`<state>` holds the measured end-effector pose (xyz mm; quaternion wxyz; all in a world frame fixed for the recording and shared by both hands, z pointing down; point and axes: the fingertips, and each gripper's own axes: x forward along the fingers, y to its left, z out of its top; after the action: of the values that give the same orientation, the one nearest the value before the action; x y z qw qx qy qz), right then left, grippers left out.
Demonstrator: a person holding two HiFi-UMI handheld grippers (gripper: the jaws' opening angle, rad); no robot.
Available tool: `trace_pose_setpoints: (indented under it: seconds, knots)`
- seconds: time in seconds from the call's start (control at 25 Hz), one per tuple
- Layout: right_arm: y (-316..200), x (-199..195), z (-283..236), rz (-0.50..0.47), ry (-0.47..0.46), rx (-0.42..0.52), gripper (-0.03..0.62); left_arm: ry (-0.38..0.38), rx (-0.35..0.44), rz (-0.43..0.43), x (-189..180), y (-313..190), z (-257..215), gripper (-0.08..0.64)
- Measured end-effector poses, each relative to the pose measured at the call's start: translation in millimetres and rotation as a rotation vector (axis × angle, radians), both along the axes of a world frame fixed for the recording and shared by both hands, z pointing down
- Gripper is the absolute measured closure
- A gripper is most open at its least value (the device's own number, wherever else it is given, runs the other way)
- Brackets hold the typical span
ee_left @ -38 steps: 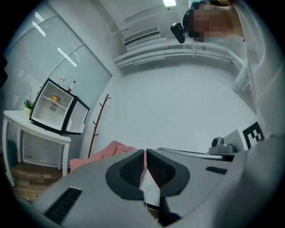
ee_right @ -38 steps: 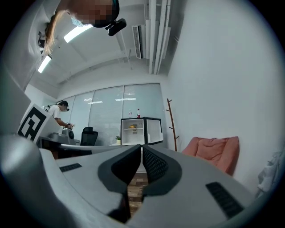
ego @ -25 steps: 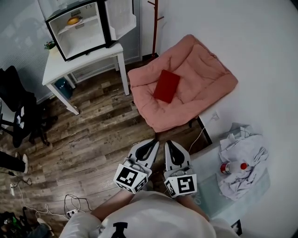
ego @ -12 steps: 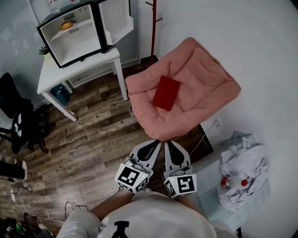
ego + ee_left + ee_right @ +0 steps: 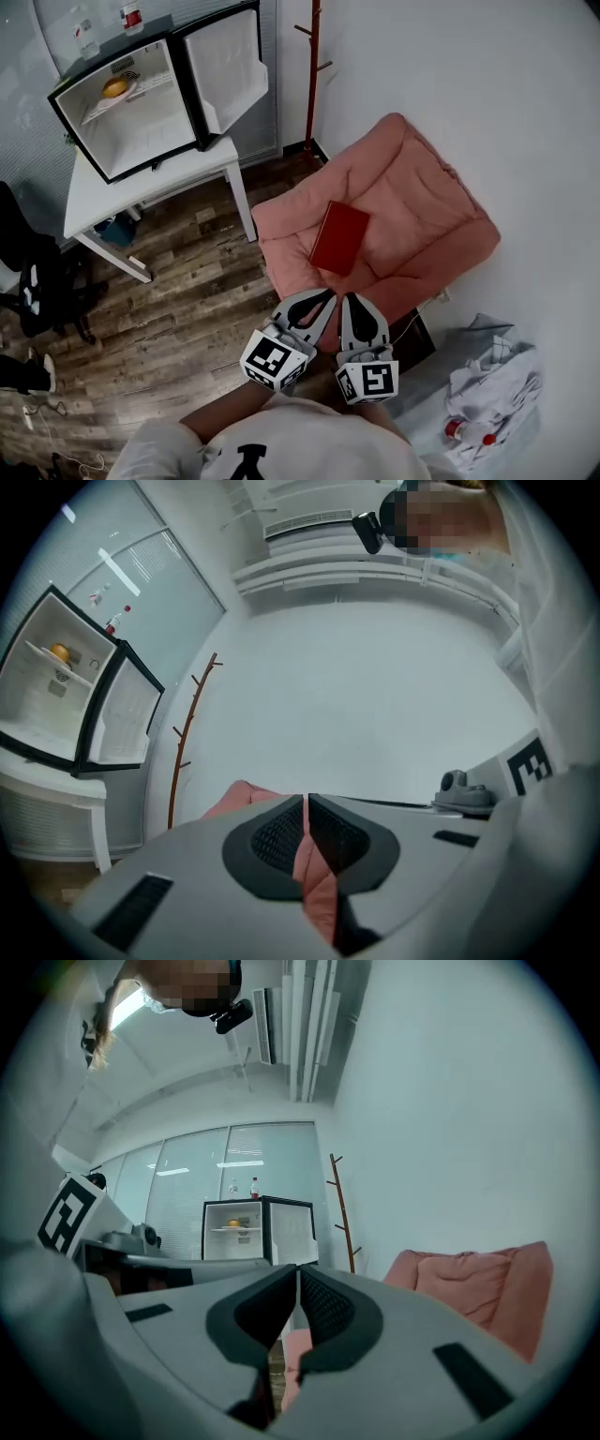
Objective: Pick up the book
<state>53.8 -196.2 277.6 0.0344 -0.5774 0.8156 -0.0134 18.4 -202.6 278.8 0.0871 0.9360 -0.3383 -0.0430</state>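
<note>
The red book (image 5: 339, 237) lay flat on the pink cushion (image 5: 427, 202), toward the cushion's near-left part and skewed to its edges. The left gripper (image 5: 325, 296) and the right gripper (image 5: 348, 300) were held side by side at the cushion's near edge. Both pointed toward the book, close to it but not touching it.

Left gripper jaws: clenched, pads together, nothing gripped. Right gripper jaws: likewise clenched and empty.

To the left of the cushion stood a white table (image 5: 98, 197) carrying a small fridge (image 5: 141, 108) with its door swung open and an orange item (image 5: 115, 87) on the shelf. A wooden coat stand (image 5: 312, 66) stood against the wall between fridge and cushion. A crumpled white cloth (image 5: 492, 375) lay at the person's right.
</note>
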Motion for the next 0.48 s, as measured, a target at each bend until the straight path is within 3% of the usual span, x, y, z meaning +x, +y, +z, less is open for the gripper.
trace_pose_setpoints:
  seconds: [0.24, 0.48]
  knots:
    - [-72.8, 3.1, -4.4, 0.070, -0.024, -0.008, 0.559, 0.011, -0.001, 0.027, -5.4, -71.7, -7.1, 0.540]
    - [-97.1, 9.2, 5.2, 0.105, -0.010, -0.050, 0.559, 0.007, -0.028, 0.043, -3.2, -104.1, -0.7, 0.540]
